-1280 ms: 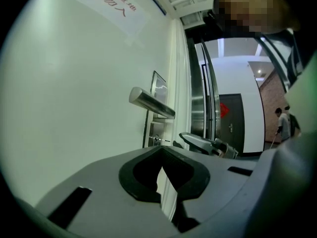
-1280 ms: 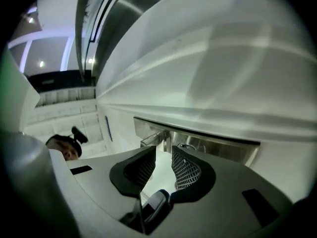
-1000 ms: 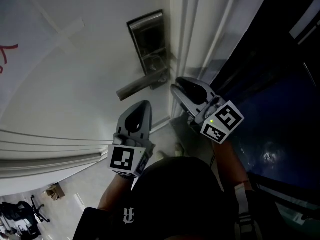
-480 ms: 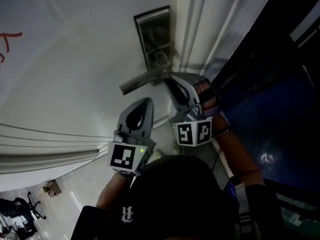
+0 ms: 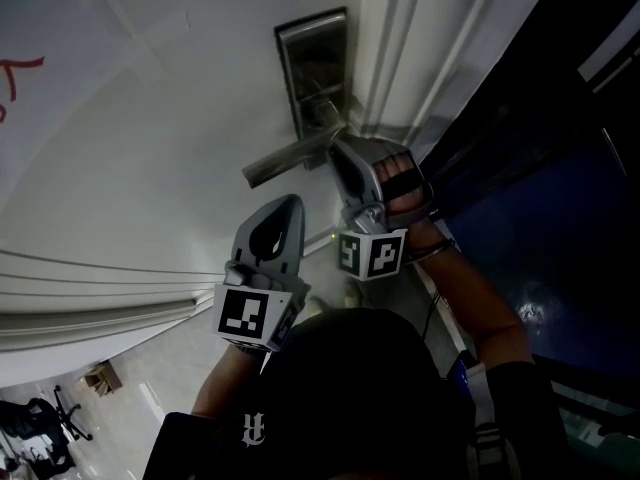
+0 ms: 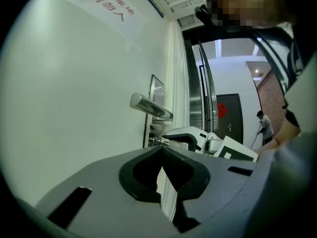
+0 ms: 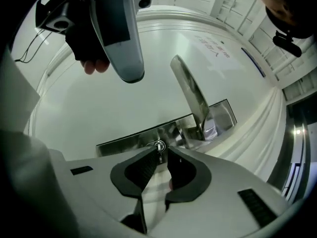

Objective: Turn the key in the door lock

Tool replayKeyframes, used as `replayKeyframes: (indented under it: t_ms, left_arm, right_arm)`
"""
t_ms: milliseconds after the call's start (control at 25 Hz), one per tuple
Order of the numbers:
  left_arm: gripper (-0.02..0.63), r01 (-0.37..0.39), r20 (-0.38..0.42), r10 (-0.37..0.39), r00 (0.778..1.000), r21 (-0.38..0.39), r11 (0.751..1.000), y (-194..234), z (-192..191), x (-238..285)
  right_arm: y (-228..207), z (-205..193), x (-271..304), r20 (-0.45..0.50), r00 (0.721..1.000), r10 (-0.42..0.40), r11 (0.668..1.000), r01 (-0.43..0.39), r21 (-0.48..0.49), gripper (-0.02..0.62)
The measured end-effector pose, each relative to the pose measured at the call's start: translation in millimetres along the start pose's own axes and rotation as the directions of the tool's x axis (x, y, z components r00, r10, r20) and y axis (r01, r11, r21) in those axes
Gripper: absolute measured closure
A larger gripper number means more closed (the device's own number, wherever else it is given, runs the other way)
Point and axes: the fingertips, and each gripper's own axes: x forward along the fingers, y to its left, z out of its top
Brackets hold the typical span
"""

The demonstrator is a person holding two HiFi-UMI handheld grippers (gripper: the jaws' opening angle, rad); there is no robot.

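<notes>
Stillness marks the left gripper (image 5: 288, 208): it hangs where it was a second ago, near the person and short of the white door (image 5: 150, 148), jaws pressed together on nothing. Further right the lever handle (image 5: 290, 158) juts from the steel lock plate (image 5: 312, 58), and neither has shifted. Just under that handle the key (image 7: 159, 148) sticks out of the plate. The right gripper (image 5: 342, 153) is what has changed. A second ago it hung back from the door, off to the right of the plate. Now it has swung in and rolled over, with its tips at the key. Its jaws are drawn in narrowly on either side of the key (the right gripper view shows the key's head between the pads), apparently pinching it. The approach looks finished and the twist itself is what remains. Whether the key has begun to rotate cannot be told.
</notes>
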Motion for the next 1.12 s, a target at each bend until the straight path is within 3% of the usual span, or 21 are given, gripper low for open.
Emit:
replayKeyframes:
  t_ms: [240,560,640,760,1040,1120]
  left_arm:
    - [0.6,0.001,0.003,-0.001,1.0,-0.014,1.0,6.4,-0.9,-2.6]
    - [0.6,0.011,0.009,-0.011,1.0,-0.022,1.0,7.6,-0.6,-1.2]
    - [0.6,0.013,0.011,-0.013,1.0,-0.022,1.0,7.4,-0.4,-0.8]
    - [0.6,0.018,0.009,-0.018,1.0,-0.02,1.0,6.1,-0.6,-0.3]
    - [0.6,0.02,0.006,-0.02,1.0,-0.019,1.0,4.2,-1.6,-0.7]
    - [0.6,0.019,0.006,-0.019,1.0,-0.02,1.0,4.1,-1.6,-1.3]
  right_arm:
    - [2.9,1.6,2.5,-0.006,1.0,0.0,1.0,0.0,-0.003,0.565]
    - [0.6,-0.2,2.8,-0.009,0.997,0.078,0.962,-0.073,0.264,0.566]
    - [0.8,-0.6,3.2,-0.009,0.996,0.09,0.932,-0.081,0.352,0.568]
    - [-0.5,-1.9,3.4,-0.006,0.994,0.112,0.859,-0.094,0.504,0.575]
    - [-2.3,-3.5,3.7,0.004,0.992,0.124,0.788,-0.101,0.607,0.575]
    - [-2.9,-3.8,3.7,0.021,0.991,0.134,0.722,-0.112,0.683,0.574]
